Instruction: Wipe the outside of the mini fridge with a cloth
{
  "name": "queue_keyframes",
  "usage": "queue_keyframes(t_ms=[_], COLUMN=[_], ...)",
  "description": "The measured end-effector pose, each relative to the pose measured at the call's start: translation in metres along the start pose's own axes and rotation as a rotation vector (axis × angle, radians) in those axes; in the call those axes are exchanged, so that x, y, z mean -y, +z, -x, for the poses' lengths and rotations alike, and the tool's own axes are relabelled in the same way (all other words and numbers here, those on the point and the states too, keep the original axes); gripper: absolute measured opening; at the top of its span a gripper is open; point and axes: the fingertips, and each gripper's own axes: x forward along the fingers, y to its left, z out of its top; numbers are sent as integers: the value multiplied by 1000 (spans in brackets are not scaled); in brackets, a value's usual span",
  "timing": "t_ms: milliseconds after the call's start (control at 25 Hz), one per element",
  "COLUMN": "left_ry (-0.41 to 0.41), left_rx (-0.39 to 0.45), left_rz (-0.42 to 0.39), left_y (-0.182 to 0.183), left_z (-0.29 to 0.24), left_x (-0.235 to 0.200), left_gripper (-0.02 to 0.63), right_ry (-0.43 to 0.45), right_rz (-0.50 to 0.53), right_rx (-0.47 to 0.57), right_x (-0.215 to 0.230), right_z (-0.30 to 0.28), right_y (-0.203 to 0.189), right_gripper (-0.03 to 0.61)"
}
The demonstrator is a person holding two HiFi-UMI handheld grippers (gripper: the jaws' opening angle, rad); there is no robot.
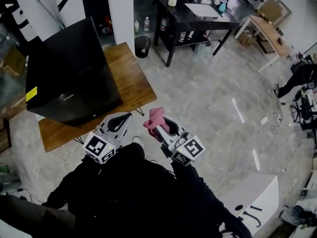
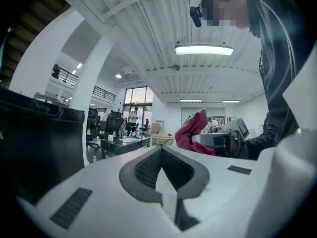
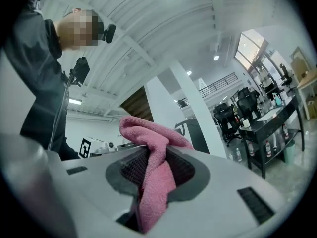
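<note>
- the right tool [image 1: 161,128] [image 3: 156,167] is clenched on a pink cloth [image 1: 154,117] [image 3: 148,177]; the cloth runs down between its two jaws, and a bunched fold spills out past the tips.
- the left tool [image 1: 120,120] [image 2: 161,170] has its jaws drawn together with nothing between them.
- the two tools sit side by side and near each other, apart, both held in front of the person's dark-clad body; from the left tool the cloth [image 2: 190,130] shows just off to its right, at about the same height.
- the mini fridge [image 1: 69,78] [image 2: 34,148] is a black box ahead of the left tool and off to its left, not touched by either tool or by the cloth.
- the fridge stands on a low wooden bench [image 1: 131,78], whose near edge lies just ahead of the left tool's tips.
- further ahead of the right tool, well apart, there is a black desk [image 1: 198,14] with bottles beneath it, and a dark waste bin [image 1: 142,46] on the pale stone floor [image 1: 208,98] beside the wooden bench.
</note>
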Motion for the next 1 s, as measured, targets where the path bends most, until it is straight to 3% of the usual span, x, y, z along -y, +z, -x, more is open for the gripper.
queue_keyframes(t_ms=[280, 400, 720, 840, 1000], left_ry=[118, 165, 201, 274, 404], left_rx=[34, 60, 98, 109, 97], left_rz=[38, 43, 80, 58, 69], left_y=[-1, 2, 13, 14, 12], left_z=[-37, -57, -90, -91, -95], left_x=[-63, -87, -122, -132, -155], left_gripper=[5, 5, 5, 5, 5], right_ry=[123, 186, 256, 304, 431], right_rz=[-23, 31, 89, 118, 122], right_rx=[-54, -113, -165, -177, -183], right_x=[46, 67, 113, 126, 139], right_z=[-74, -104, -172, -196, -236], right_y=[-1, 3, 16, 19, 23], right_gripper=[98, 98, 98, 100, 98])
